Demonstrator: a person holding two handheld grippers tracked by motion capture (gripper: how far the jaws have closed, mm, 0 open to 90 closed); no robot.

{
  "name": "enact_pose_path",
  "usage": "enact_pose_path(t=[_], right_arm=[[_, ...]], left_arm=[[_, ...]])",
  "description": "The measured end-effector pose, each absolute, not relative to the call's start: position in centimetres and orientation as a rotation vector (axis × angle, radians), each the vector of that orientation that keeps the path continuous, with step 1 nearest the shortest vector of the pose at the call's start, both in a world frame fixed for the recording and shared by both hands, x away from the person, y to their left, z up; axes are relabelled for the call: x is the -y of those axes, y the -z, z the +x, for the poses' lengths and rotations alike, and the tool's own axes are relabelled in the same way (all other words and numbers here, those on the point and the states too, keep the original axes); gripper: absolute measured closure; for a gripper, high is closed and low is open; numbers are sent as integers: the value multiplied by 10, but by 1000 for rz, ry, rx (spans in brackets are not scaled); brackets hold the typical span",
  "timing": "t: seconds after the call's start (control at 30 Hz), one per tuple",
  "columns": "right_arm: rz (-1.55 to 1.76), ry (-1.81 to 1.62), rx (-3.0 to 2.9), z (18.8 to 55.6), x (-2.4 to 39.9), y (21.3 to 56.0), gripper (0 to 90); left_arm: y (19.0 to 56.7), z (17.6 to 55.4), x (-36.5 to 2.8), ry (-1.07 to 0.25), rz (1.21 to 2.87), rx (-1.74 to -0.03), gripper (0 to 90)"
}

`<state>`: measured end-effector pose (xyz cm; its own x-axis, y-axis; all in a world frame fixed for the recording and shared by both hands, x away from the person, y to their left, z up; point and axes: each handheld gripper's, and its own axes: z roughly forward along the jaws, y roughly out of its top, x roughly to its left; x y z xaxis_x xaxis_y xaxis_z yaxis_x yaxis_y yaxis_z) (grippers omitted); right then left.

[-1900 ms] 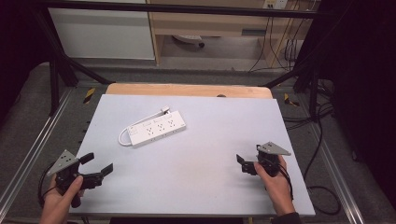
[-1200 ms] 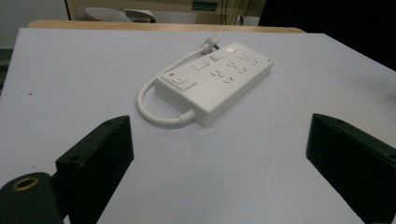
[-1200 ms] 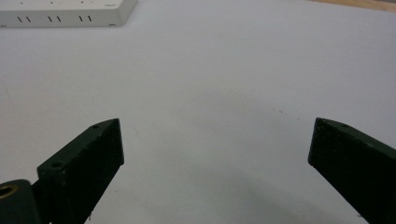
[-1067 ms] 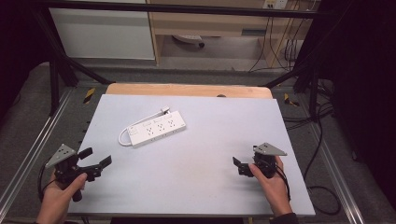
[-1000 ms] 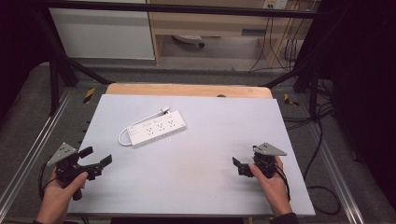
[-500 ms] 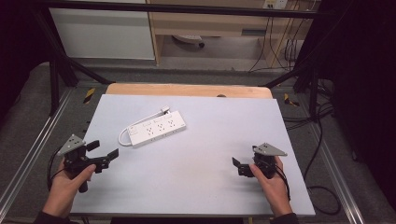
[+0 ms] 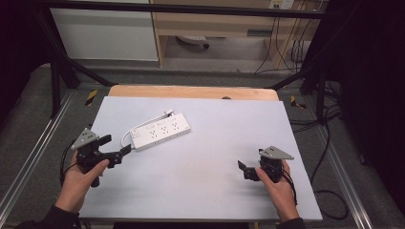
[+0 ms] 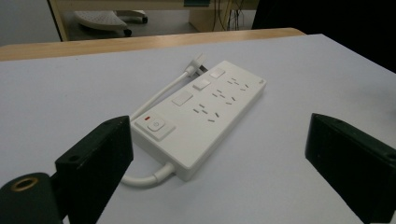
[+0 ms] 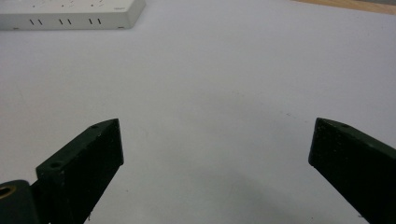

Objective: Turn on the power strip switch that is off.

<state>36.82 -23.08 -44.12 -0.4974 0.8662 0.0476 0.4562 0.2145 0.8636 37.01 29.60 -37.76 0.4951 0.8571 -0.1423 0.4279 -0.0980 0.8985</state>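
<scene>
White power strip (image 7: 160, 133) is lying on the pale table (image 7: 229, 191), grey floor around it. Left gripper (image 7: 114, 151) is hovering just beside the strip with jaws spread wide; right gripper (image 7: 244, 170) is sitting well apart, also spread.

Left hand-held gripper (image 7: 116, 149) jaws spread; right hand-held gripper (image 7: 244, 170) likewise.

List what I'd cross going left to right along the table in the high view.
Left claw → white power strip → bare stretch of table → right claw.
</scene>
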Motion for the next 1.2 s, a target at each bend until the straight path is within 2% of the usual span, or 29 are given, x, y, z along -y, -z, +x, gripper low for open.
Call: enact_pose_path(t=[1.2], right_arm=[[1235, -1211, -2038, 369, 231, 442, 33]], left_arm=[[360, 420, -267, -549, 1737, -1087, 79]])
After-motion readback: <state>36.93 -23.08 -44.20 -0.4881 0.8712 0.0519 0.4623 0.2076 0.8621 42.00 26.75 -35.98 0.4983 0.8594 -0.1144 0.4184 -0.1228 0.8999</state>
